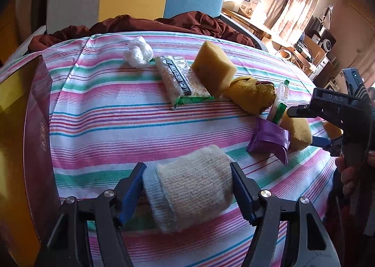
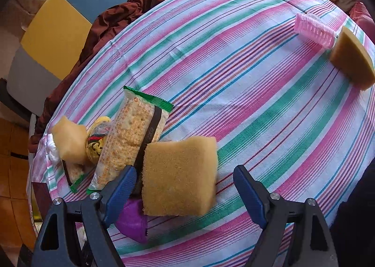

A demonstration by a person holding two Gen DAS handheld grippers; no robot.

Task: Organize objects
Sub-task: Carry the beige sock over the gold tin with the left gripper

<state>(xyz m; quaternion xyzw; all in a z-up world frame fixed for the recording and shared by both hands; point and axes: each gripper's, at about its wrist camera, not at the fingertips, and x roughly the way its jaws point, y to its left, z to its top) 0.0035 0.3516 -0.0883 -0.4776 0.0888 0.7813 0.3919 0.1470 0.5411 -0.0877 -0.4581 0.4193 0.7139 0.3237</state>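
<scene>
Left wrist view shows the left gripper (image 1: 187,187) pinching a rolled beige knitted sock (image 1: 189,189) between its blue pads, the roll's long axis crossing from pad to pad, white cuff toward the near-left. It looks soft and light, best squeezed mid-roll. The right gripper (image 2: 185,187) stands spread around a yellow rectangular sponge (image 2: 179,175), without pressing it.
</scene>
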